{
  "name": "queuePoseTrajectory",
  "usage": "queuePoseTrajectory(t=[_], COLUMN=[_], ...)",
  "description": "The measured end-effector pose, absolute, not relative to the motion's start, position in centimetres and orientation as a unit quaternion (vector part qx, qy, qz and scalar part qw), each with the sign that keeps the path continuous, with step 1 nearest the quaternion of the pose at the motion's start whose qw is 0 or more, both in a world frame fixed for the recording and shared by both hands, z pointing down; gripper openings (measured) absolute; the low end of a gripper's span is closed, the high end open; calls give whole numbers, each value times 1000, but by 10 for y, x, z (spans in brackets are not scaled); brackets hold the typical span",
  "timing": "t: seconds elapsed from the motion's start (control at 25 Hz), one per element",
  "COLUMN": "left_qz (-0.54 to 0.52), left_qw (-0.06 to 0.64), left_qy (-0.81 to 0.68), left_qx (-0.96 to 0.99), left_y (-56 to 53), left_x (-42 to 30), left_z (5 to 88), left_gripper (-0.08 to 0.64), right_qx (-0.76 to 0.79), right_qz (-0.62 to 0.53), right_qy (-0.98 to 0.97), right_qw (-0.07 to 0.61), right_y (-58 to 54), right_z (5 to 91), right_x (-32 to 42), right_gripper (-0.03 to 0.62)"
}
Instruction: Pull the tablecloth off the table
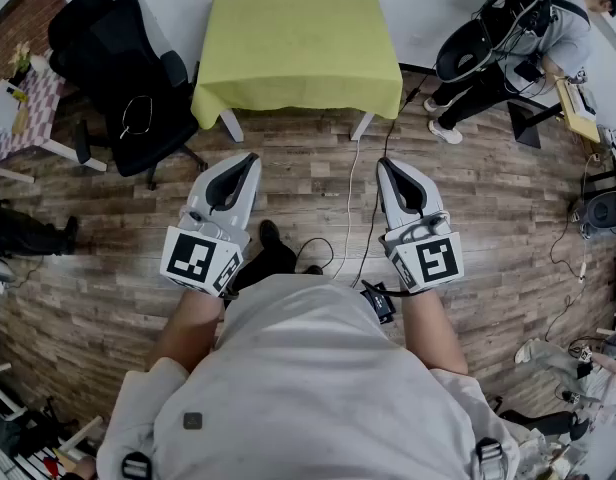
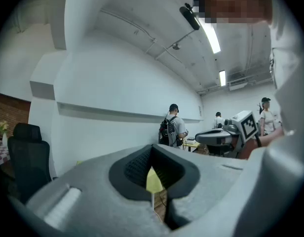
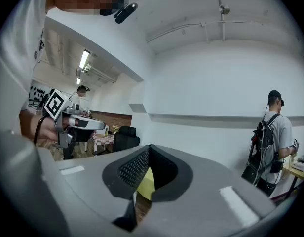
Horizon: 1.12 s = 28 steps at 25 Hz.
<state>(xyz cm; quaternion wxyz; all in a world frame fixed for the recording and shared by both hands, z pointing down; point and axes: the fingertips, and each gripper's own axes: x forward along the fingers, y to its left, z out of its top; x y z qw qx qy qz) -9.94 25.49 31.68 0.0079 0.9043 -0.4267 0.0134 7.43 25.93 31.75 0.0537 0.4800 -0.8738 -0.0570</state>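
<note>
While both claws, left gripper and right gripper, hover closed and empty, approach step; next, reach the tablecloth near edge, open, pinch.

No legible text, number, brand or sign. Only markings: black-and-white square code patterns without letters, on the left cube of the left gripper and the right cube of the right gripper, both well apart from the tablecloth.
</note>
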Motion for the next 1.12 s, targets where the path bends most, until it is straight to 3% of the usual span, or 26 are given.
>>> queuePoseTrajectory(t=[1.12], left_qz=[25], left_qw=[22], left_qy=[-381], left_qx=[924], left_y=[26], left_x=[-170], left_z=[327], left_gripper=[3], right_qx=[523], right_qz=[-36], right_qy=[-847], right_qw=[89], right_y=[47], right_z=[328], right_x=[18], right_gripper=[11])
